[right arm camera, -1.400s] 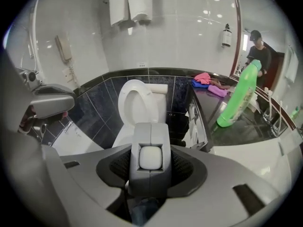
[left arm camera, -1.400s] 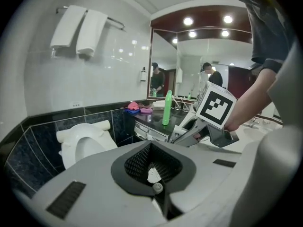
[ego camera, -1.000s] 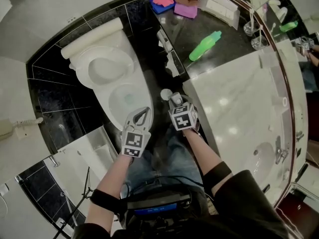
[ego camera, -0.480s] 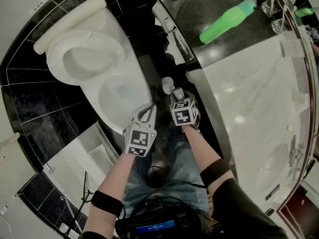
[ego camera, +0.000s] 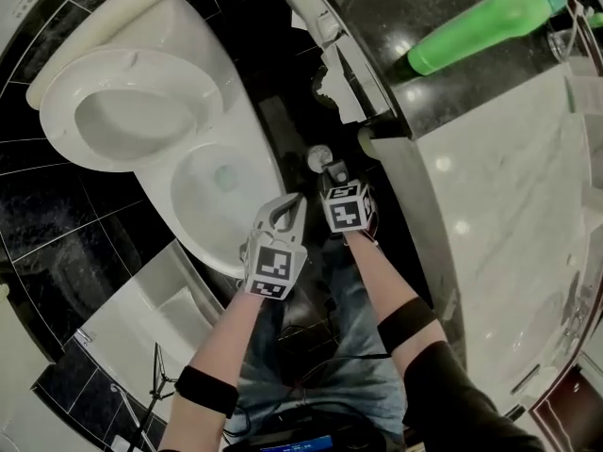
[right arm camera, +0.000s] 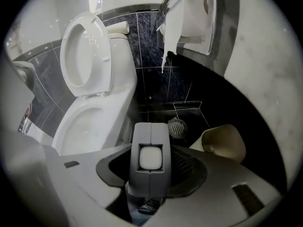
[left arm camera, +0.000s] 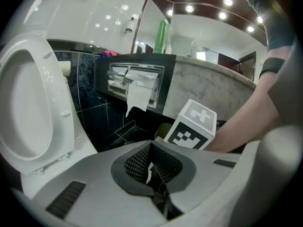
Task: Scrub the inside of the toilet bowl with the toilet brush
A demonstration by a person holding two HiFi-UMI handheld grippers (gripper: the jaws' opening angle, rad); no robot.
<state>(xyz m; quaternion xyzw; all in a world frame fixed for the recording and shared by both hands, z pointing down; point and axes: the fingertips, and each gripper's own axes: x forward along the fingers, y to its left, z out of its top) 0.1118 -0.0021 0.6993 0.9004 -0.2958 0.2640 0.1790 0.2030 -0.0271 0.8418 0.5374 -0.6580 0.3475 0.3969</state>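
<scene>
Black glossy tiles cover the floor and wall of a bathroom, with a white toilet on one side and a pale marble counter [ego camera: 509,205] on the other.

The right gripper [ego camera: 332,169] is clamped on the toilet brush [right arm camera: 150,157]. Its two jaws press on the sides of the grey handle, whose end, with a white square inset, faces that gripper's camera. The brush head cannot be made out in any view. This gripper hangs over the dark floor in the gap between the toilet and the counter.

The left gripper [ego camera: 283,213] has its jaws drawn together, tips meeting, with nothing between the mesh pads. It sits just beside the right gripper, at the front edge of the toilet bowl [ego camera: 184,222].

Water lies at the bottom of the bowl, and the toilet seat [ego camera: 66,111] is raised against the cistern. Close to the right gripper, a cream cup-shaped holder [right arm camera: 222,143] stands on the floor, and a round floor drain [right arm camera: 177,126] sits between it and the toilet base.

Farther out, a recessed toilet paper holder [left arm camera: 135,77] is set into the dark face of the counter unit, and a torn sheet of paper [left arm camera: 137,98] hangs from it. A green bottle [ego camera: 490,22] lies on its side on the black upper part of the counter.
</scene>
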